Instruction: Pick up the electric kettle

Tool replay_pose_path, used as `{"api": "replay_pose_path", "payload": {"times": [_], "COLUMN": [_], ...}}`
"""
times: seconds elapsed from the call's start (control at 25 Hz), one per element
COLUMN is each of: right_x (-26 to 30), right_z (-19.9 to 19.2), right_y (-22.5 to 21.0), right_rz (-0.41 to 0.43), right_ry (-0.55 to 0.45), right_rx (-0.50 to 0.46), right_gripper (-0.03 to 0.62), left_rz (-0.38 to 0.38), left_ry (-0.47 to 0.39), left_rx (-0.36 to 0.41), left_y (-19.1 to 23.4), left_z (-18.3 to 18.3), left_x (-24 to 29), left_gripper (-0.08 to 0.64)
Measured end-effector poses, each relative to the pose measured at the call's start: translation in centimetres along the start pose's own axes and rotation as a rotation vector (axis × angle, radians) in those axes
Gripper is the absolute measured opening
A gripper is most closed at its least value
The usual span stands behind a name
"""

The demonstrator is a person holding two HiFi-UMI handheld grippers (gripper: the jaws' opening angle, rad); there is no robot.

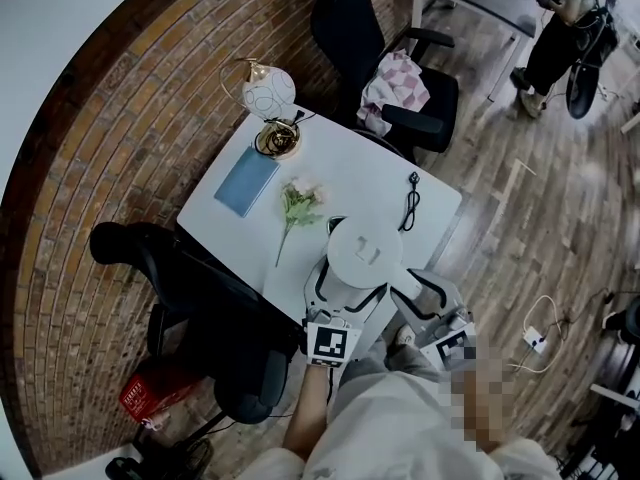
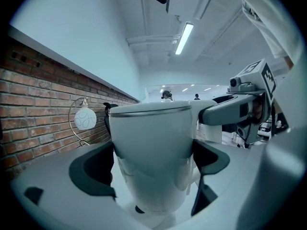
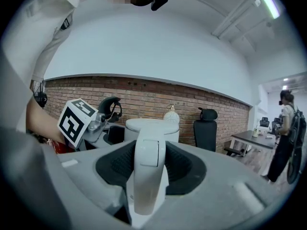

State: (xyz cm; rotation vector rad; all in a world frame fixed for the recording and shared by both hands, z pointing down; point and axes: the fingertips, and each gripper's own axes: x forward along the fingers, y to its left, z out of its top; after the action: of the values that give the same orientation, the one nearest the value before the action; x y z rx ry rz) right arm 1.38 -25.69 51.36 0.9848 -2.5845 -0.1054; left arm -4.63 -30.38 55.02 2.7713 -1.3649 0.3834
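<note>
The white electric kettle (image 1: 365,253) is at the near edge of the white table (image 1: 380,178), held from two sides. The left gripper (image 2: 153,169) has its jaws spread wide around the kettle's round body, the dark pads (image 2: 93,169) pressed against its flanks, while the right gripper (image 3: 149,162) is about half open and clamped on the kettle's upright white handle (image 3: 148,176). No readable brand or wording shows on the kettle; the only print in view is the black-and-white square pattern on each gripper's marker cube (image 3: 76,122).
</note>
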Motion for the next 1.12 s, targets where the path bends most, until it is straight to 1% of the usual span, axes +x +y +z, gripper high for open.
{"api": "replay_pose_path", "payload": {"times": [0.04,0.12,0.24,0.4,0.56,0.72,1.04,1.08,1.12], "right_x": [-0.5,-1.4,-2.9,-4.9,-6.7,-8.4,-11.7,-12.0,-12.4], "right_z": [-0.1,-0.2,-0.3,-0.8,-1.3,-1.7,-2.7,-2.6,-2.0], "right_y": [-0.2,-0.6,-1.2,-1.8,-2.6,-3.1,-4.1,-4.3,-4.6], "right_rz": [-0.007,-0.023,-0.049,-0.085,-0.125,-0.168,-0.241,-0.253,-0.277], "right_ry": [-0.001,-0.003,-0.01,0.002,0.007,0.013,0.037,0.027,-0.018], "right_rx": [0.0,0.001,0.008,0.01,0.024,0.031,0.043,0.049,0.067], "right_gripper": [0.166,0.166,0.166,0.166,0.166,0.166,0.166,0.166,0.166], "left_rz": [-0.008,-0.021,-0.051,-0.088,-0.119,-0.17,-0.25,-0.258,-0.268], "left_ry": [-0.006,-0.003,-0.024,-0.026,-0.016,-0.041,-0.05,-0.045,-0.048], "left_rx": [0.011,0.005,0.044,0.039,0.013,0.058,0.05,0.041,0.045], "left_y": [-0.4,-1.4,-2.9,-4.9,-6.7,-8.6,-12.3,-12.6,-12.9], "left_z": [0.3,0.6,1.6,2.2,2.4,3.4,4.3,4.3,4.4], "left_x": [0.2,0.5,1.1,1.8,2.6,3.4,4.7,4.8,4.9], "left_gripper": [0.531,0.531,0.531,0.531,0.529,0.529,0.529,0.529,0.529]}}
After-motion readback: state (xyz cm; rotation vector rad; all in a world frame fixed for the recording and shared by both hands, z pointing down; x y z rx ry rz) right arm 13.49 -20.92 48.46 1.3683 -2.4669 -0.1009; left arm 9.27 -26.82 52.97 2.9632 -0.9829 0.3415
